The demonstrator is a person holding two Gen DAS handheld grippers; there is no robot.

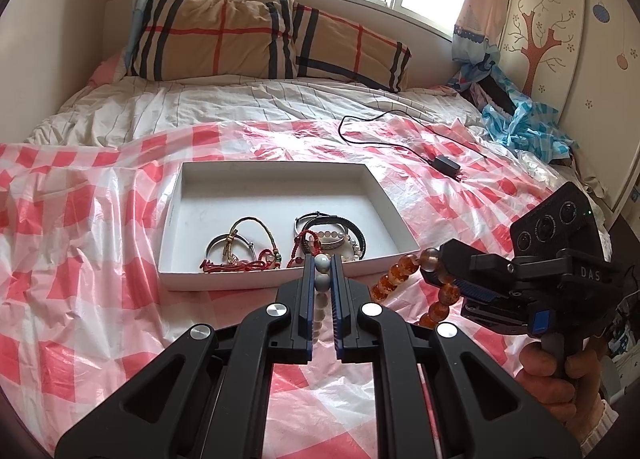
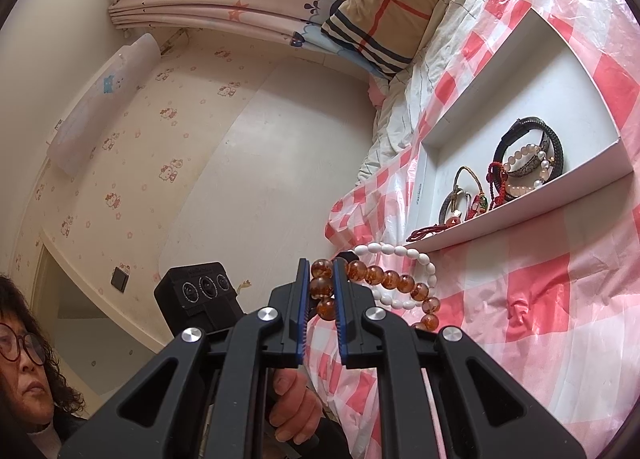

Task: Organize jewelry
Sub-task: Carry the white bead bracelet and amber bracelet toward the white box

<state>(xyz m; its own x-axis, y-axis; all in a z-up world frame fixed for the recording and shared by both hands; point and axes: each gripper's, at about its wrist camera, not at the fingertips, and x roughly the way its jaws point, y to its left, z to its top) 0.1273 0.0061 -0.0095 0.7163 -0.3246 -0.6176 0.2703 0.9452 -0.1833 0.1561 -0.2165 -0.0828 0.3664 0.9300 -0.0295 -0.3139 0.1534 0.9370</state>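
My left gripper (image 1: pixel 322 261) is shut on a white bead bracelet (image 1: pixel 321 283), held just above the near wall of a white tray (image 1: pixel 280 183). To its right, my right gripper (image 1: pixel 438 265) is shut on an amber bead bracelet (image 1: pixel 394 279) that hangs in a loop. In the right wrist view, amber beads (image 2: pixel 322 286) sit between the right gripper's (image 2: pixel 322 265) blue pads, and the white bracelet (image 2: pixel 400 249) loops just behind them. The tray (image 2: pixel 520 215) holds several bracelets: a black one (image 1: pixel 352 227), a gold braided one (image 1: pixel 256 227) and red cords (image 1: pixel 240 265).
The tray lies on a red-and-white checked plastic sheet (image 1: pixel 100 219) spread over a bed. A black charger with its cable (image 1: pixel 446 165) lies beyond the tray at the right. A plaid pillow (image 1: pixel 260 43) and blue checked cloth (image 1: pixel 524 123) are at the back.
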